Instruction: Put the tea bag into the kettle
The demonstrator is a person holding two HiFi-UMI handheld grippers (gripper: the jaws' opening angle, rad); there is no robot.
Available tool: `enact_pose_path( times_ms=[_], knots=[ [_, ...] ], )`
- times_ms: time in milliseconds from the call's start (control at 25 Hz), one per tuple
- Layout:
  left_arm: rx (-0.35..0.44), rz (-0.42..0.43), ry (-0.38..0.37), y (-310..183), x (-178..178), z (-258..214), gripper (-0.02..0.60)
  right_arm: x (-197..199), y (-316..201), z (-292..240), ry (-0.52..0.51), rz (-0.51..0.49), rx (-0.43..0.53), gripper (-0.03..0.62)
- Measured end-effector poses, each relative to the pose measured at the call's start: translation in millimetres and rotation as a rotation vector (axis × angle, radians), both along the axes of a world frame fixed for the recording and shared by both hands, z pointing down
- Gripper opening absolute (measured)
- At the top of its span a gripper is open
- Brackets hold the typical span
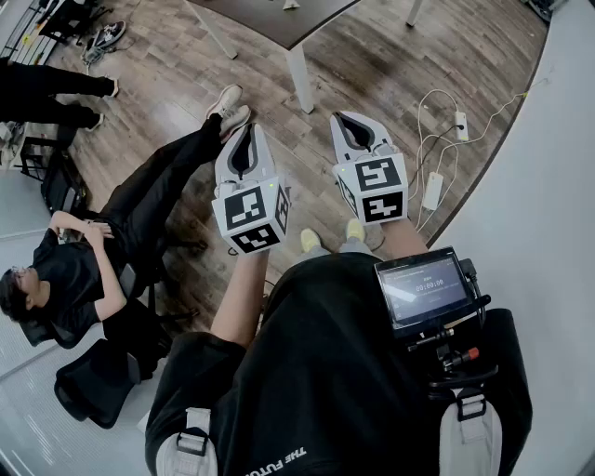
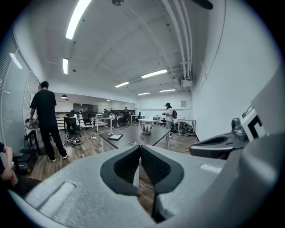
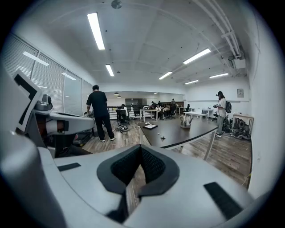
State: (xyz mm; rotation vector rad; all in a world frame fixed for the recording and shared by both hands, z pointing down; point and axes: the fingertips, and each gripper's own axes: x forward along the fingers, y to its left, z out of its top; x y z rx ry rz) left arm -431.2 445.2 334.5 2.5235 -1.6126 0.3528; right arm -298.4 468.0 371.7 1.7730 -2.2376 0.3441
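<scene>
A metal kettle [image 2: 146,128] stands far off on a long dark table [image 2: 133,139]; the right gripper view shows the same kettle [image 3: 185,121]. A small pale scrap [image 3: 160,136] lies near the table's near end; whether it is the tea bag I cannot tell. My left gripper [image 2: 140,146] is shut with nothing between its jaws. My right gripper [image 3: 140,147] is shut and empty too. In the head view both grippers, left [image 1: 244,138] and right [image 1: 353,124], hover side by side over the wooden floor, well short of the table corner [image 1: 279,20].
A flat black tray [image 3: 150,126] lies on the table. A white table leg [image 1: 299,79] stands ahead. A seated person [image 1: 84,270] is at my left. White cables and a power strip [image 1: 433,189] lie by the right wall. A standing person in black [image 3: 100,113] is further off.
</scene>
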Motion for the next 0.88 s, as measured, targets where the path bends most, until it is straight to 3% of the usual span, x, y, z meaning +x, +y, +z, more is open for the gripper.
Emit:
enact_pose_path(
  times_ms=[440,640,880],
  knots=[
    [0.009,0.035,-0.012,3,8,-4,0.02,1,3,-2,-0.034,0.007,0.0,0.0],
    [0.018,0.056,-0.008,6,-4,-8,0.02,-12,6,-5,-0.061,0.018,0.006,0.0],
    [0.02,0.073,0.022,6,-25,-14,0.02,-39,7,-10,-0.025,0.006,0.009,0.0]
  ],
)
